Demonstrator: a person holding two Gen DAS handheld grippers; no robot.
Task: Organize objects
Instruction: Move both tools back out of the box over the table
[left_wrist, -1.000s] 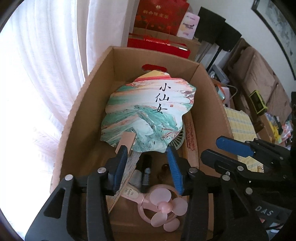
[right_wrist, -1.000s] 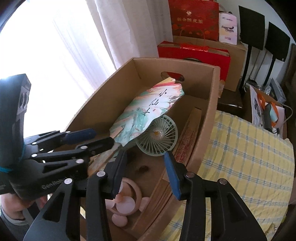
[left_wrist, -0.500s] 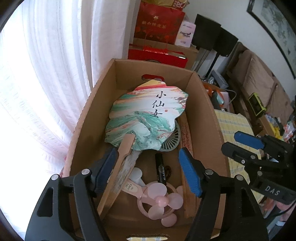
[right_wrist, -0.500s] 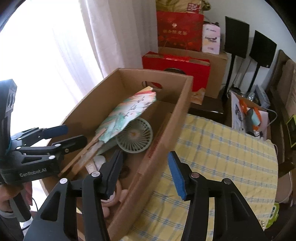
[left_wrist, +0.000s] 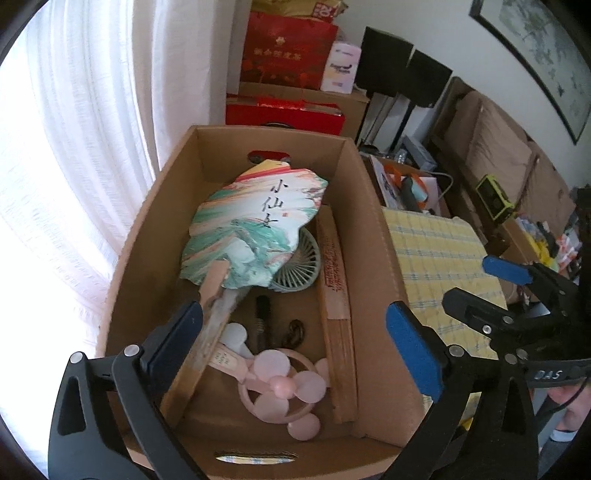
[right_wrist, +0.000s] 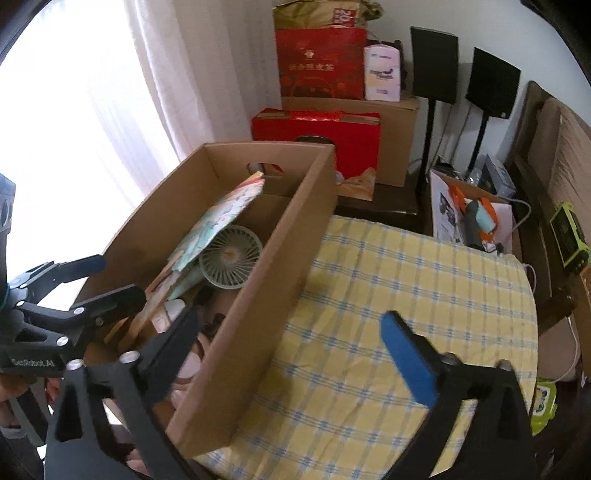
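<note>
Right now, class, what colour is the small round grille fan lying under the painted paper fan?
Pale green fan; clearest in the right wrist view.

In the open brown cardboard box (left_wrist: 373, 236), a marbled green-and-white paddle fan (left_wrist: 255, 229) hides most of a round pale-green grille fan (left_wrist: 301, 264). A small dark object (left_wrist: 295, 331) on the box floor is too small to identify. In the right wrist view, the box's near wall hides most of the pink handheld fan (right_wrist: 186, 369).
</note>
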